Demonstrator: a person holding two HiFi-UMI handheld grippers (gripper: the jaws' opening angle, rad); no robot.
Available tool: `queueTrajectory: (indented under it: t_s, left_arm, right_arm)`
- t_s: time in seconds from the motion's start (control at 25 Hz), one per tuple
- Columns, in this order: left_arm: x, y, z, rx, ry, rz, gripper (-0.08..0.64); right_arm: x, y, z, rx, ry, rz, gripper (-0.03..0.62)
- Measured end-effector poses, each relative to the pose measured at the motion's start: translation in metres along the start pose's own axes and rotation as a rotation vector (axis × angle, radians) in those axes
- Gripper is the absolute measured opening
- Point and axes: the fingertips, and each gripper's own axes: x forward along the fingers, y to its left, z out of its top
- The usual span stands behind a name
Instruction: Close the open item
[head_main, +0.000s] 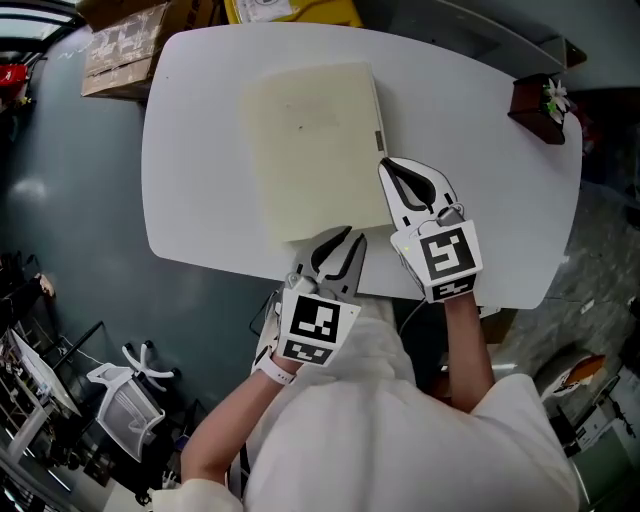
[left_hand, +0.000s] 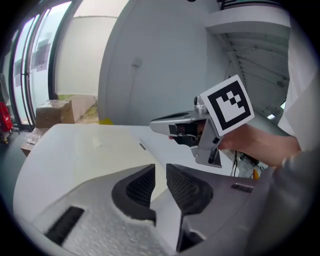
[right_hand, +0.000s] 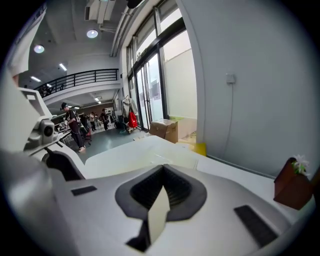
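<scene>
From the head view, a white round-cornered table (head_main: 200, 150) carries a pale cream, flat rectangular item (head_main: 315, 150), which lies shut on the middle of the table. The left gripper (head_main: 345, 236) points in over the table's near edge, with its tips at the item's near rim. The right gripper (head_main: 386, 163) lies over the table further in, alongside the item's right edge. A small brown planter with a white flower (head_main: 540, 100) stands at the table's far right edge. A cardboard box (head_main: 125, 50) sits on the floor beyond the table's far left corner.

In the left gripper view, the left gripper (left_hand: 160, 169) has its jaws a narrow slit apart with nothing between them. The cream item (left_hand: 105, 150) lies ahead on the table, and the right gripper (left_hand: 154, 125) hovers above it.

In the right gripper view, the right gripper (right_hand: 161, 168) has its jaw tips together and holds nothing. The planter (right_hand: 292, 187) stands at the table's right.
</scene>
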Motion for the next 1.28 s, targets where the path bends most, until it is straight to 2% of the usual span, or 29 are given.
queueTrajectory:
  t_s: [0.2, 0.48, 0.8, 1.04, 1.28]
  left_arm:
    - [-0.052, 0.017, 0.021, 0.000, -0.119, 0.056, 0.051]
    - [-0.125, 0.030, 0.049, 0.016, -0.259, 0.083, 0.038]
    - [-0.207, 0.048, 0.076, -0.005, -0.424, 0.131, 0.032]
    - [-0.252, 0.061, 0.084, -0.035, -0.530, 0.166, 0.029]
    - [-0.290, 0.068, 0.085, -0.023, -0.603, 0.188, 0.026]
  right_arm:
    - [-0.032, 0.030, 0.034, 0.015, -0.077, -0.061, 0.014]
    - [-0.082, 0.070, 0.077, -0.016, -0.173, -0.153, 0.014]
    - [-0.129, 0.114, 0.118, -0.059, -0.273, -0.197, 0.014]
    - [-0.158, 0.132, 0.128, -0.086, -0.330, -0.231, 0.014]
    - [-0.185, 0.145, 0.124, -0.066, -0.364, -0.288, 0.014]
